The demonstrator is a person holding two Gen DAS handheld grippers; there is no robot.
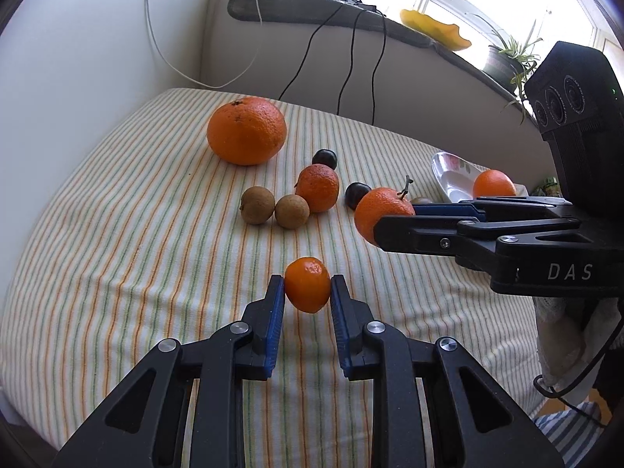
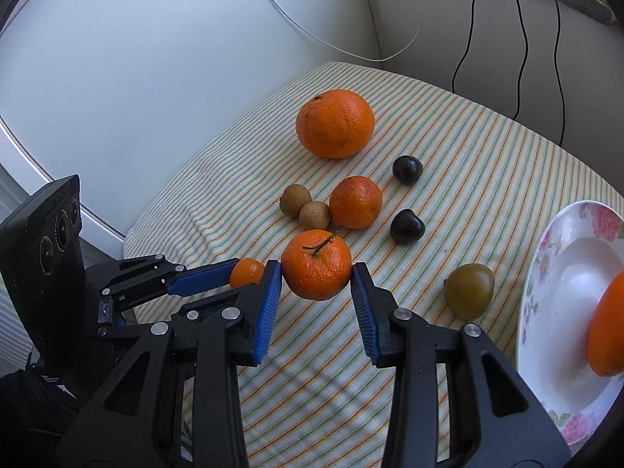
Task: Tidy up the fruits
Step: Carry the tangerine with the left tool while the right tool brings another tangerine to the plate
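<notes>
Right tool (image 2: 316, 275) clamps a stemmed mandarin (image 2: 316, 264) between its blue pads, lifted above the striped table (image 2: 487, 179); left tool (image 1: 307, 286) pinches a small kumquat (image 1: 307, 284), also off the cloth. On the table, largest first: a big orange (image 2: 334, 124) towards the far edge, a flowered plate (image 2: 546, 265) at the right edge holding another orange (image 2: 608, 331), a mandarin (image 2: 355, 202) mid-table, a kiwi (image 2: 470, 290) beside the plate, two dark plums (image 2: 407, 225) and two brown longans (image 2: 316, 215). Bare cloth lies near both tools, which reach in roughly level, crossing.
</notes>
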